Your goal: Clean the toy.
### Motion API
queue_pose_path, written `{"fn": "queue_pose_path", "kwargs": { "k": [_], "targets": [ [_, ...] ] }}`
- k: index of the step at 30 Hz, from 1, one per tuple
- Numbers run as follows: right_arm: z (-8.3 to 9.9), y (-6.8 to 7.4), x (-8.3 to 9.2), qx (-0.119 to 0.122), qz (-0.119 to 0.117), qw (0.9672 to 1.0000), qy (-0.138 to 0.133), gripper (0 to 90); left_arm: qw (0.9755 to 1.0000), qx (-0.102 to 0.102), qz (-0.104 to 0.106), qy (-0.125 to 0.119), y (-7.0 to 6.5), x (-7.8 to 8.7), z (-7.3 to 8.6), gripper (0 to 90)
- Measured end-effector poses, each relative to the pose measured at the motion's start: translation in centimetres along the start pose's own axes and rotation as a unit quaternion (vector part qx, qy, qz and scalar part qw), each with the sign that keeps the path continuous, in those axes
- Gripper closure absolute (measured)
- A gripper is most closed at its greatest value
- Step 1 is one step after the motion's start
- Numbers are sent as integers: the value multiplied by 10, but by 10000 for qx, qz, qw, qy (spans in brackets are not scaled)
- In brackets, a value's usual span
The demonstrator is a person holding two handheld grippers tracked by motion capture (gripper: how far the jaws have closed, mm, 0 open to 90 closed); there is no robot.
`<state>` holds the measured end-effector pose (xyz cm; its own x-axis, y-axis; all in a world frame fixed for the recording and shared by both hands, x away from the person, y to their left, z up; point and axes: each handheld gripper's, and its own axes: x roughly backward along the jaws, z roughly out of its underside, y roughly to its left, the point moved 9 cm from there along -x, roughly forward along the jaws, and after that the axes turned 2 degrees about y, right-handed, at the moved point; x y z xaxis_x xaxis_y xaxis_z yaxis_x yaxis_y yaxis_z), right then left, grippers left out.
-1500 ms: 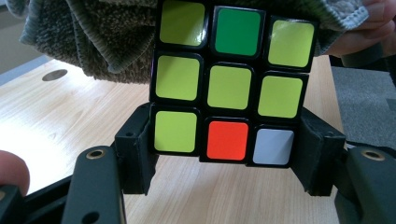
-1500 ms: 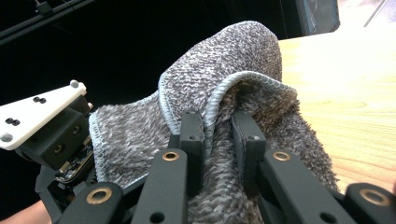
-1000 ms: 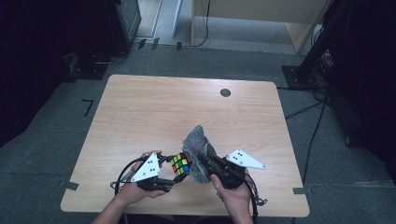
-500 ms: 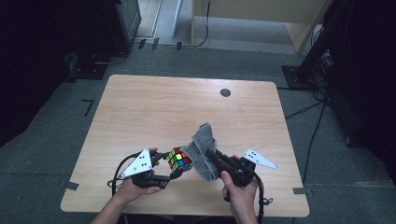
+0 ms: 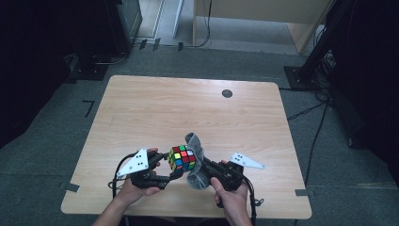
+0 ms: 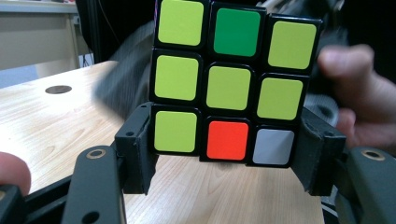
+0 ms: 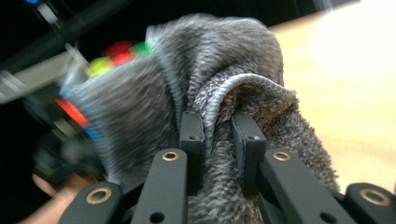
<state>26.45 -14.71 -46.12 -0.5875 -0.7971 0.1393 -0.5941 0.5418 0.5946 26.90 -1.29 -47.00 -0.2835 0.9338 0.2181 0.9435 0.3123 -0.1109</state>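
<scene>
cube (image 6: 232, 84) is what i am gripping in my left gripper (image 6: 227, 154), a scrambled puzzle cube with a black frame and glossy square stickers. the face turned toward the left gripper view is showing mostly yellow-green squares, with one dark green at the top middle, one orange-red at the bottom middle and one pale grey at the bottom corner. the jaws are pressing on its two lower sides, holding it clear of the wooden table (image 5: 155, 113) near the front edge. from the high view the cube (image 5: 181, 157) is showing red, green, yellow and blue squares on top. my right gripper (image 7: 219, 135) is clamping shut on a fold of grey cloth (image 7: 224, 79), a fuzzy towel with a stitched hem, and the cloth (image 5: 197, 157) is hanging just beside the cube, touching its far side. i am seeing no brand, label or writing on the cube or the cloth.
</scene>
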Motion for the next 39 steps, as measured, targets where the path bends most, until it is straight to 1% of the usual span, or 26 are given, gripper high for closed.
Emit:
{"fn": "queue_pose_path", "kwargs": {
  "k": [1, 2, 4, 6, 7, 9, 10, 12, 13, 14, 15, 16, 18, 21, 23, 24, 27, 28, 30, 32, 33, 34, 35, 36, 38, 39],
  "targets": [
    [-4, 3, 2, -9, -81, 9999, -103, 779, 10000, 16, 14, -11, 0, 0, 0, 346],
    [-5, 6, 2, 21, -89, 9999, -101, 779, 10000, 32, 34, -34, 0, 0, -1, 346],
    [2, 5, -2, 64, -5, 10000, 15, 781, 10000, 8, 5, 8, -1, -1, -1, 345],
    [9, 0, -5, -138, -49, 9998, 93, 780, 10000, -20, -19, 62, 0, 0, 1, 345],
    [12, -3, -6, -192, -69, 9996, 210, 780, 10000, 17, -35, 18, 1, 0, 0, 345],
    [17, -4, -8, -75, 14, 9987, 510, 779, 9999, 97, -5, -95, 1, 1, -3, 345],
    [17, -3, -8, -27, 13, 9987, 516, 779, 9998, 114, 10, -134, 1, 1, -4, 345],
    [10, 1, -5, 40, 8, 9995, 320, 779, 9999, 82, -35, -101, 2, 2, -4, 345],
    [5, 4, -2, 61, -27, 9999, 157, 779, 9999, 71, -53, -81, 2, 1, -3, 345],
    [1, 6, 0, 71, -68, 9999, 27, 780, 9999, 93, -47, -102, 2, 1, -3, 346],
    [1, 8, 0, 97, -51, 9999, -4, 781, 9998, 155, -33, -147, 3, 2, -4, 345],
    [3, 8, -2, 150, -23, 9999, -19, 782, 9997, 166, -69, -161, 4, 3, -5, 345],
    [11, 6, -6, -13, -54, 10000, 51, 781, 9991, 283, -164, -278, 8, 5, -7, 345],
    [22, 4, -13, -210, -49, 9996, 165, 780, 9968, 491, -365, -524, 15, 8, -11, 345],
    [28, 8, -18, -372, -198, 9989, 206, 780, 9957, 547, -437, -612, 17, 7, -12, 345],
    [30, 11, -21, -432, -291, 9984, 211, 780, 9956, 570, -400, -623, 16, 6, -12, 345],
    [34, 20, -27, -442, -480, 9978, 132, 782, 9959, 551, -355, -625, 12, 2, -11, 345],
    [35, 22, -29, -392, -489, 9979, 134, 782, 9958, 587, -313, -622, 11, 1, -11, 345],
    [38, 27, -32, -310, -615, 9975, 169, 782, 9960, 622, -247, -598, 9, -1, -10, 345],
    [44, 31, -35, -190, -709, 9968, 313, 781, 9967, 586, -231, -521, 7, -4, -8, 345],
    [46, 32, -37, -129, -696, 9969, 355, 781, 9972, 536, -236, -462, 6, -6, -7, 345],
    [48, 32, -38, -6, -608, 9974, 388, 781, 9971, 555, -224, -476, 5, -6, -7, 345],
    [48, 31, -37, 28, -570, 9977, 377, 781, 9967, 593, -207, -513, 6, -5, -8, 345],
    [45, 29, -36, 49, -523, 9981, 333, 781, 9964, 608, -215, -557, 7, -3, -10, 345],
    [37, 22, -29, 130, -319, 9992, 181, 782, 9959, 613, -237, -615, 9, 1, -12, 345],
    [33, 17, -25, 112, -233, 9996, 78, 782, 9957, 621, -244, -638, 9, 2, -13, 345]
  ]
}}
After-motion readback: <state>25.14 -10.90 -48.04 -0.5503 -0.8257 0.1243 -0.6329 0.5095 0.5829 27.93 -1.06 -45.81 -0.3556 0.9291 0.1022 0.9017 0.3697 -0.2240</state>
